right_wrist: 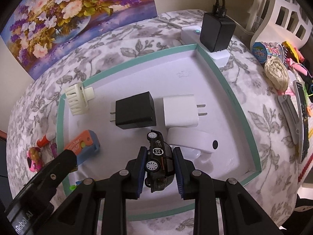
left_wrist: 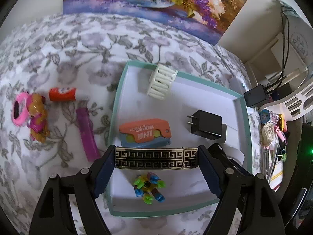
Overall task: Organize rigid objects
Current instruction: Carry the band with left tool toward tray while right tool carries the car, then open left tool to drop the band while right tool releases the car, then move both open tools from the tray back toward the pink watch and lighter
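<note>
My left gripper (left_wrist: 156, 159) is shut on a metal bar with a black Greek-key pattern (left_wrist: 148, 157), gripped end to end above the near part of a white tray with a teal rim (left_wrist: 117, 98). Below the bar lies a colourful spinner toy (left_wrist: 149, 186). In the tray I also see an orange-and-blue carrot knife (left_wrist: 144, 132), a black charger (left_wrist: 207, 125) and a white slotted clip (left_wrist: 161, 82). My right gripper (right_wrist: 159, 156) is shut on a black toy car (right_wrist: 158, 150), nose pointing away, over the tray (right_wrist: 215, 62) near a white charger (right_wrist: 180, 110) and a white gadget (right_wrist: 191, 140).
Left of the tray on the flowered cloth lie an orange tube (left_wrist: 62, 94), a purple lighter (left_wrist: 87, 135) and a pink toy (left_wrist: 29, 113). A black adapter on a white power strip (right_wrist: 217, 31) stands behind the tray. A white basket (right_wrist: 283, 19) and small clutter crowd the right edge.
</note>
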`<state>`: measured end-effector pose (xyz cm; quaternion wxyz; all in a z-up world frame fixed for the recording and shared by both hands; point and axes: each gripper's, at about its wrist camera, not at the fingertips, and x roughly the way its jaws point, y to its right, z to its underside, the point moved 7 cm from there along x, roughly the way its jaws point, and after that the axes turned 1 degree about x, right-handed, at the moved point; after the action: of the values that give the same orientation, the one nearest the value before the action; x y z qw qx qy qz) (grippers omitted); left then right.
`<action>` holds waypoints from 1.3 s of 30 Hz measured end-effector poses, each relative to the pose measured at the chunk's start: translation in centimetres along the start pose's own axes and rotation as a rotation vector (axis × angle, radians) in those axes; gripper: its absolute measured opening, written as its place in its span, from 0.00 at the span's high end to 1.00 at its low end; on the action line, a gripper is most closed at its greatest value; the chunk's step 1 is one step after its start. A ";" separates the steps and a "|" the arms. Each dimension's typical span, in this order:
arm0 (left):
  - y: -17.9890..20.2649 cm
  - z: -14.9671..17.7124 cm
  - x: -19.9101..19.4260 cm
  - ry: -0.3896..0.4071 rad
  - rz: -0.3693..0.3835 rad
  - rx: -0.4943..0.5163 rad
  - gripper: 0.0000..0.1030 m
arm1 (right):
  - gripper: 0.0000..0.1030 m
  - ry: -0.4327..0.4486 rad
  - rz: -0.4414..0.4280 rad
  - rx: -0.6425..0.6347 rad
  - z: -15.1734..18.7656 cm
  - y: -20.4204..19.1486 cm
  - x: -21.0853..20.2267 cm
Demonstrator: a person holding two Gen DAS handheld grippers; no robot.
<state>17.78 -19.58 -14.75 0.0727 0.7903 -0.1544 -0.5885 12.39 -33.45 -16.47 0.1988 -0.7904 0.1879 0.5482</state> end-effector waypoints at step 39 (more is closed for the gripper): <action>-7.7 -1.3 -2.6 0.039 -0.275 -0.109 0.09 | 0.04 -0.010 0.057 -0.050 0.4 -1.1 0.5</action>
<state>19.62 -11.55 -14.32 0.0373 0.8103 -0.0109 -0.5847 12.78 -32.34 -16.99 0.1644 -0.7865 0.1956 0.5622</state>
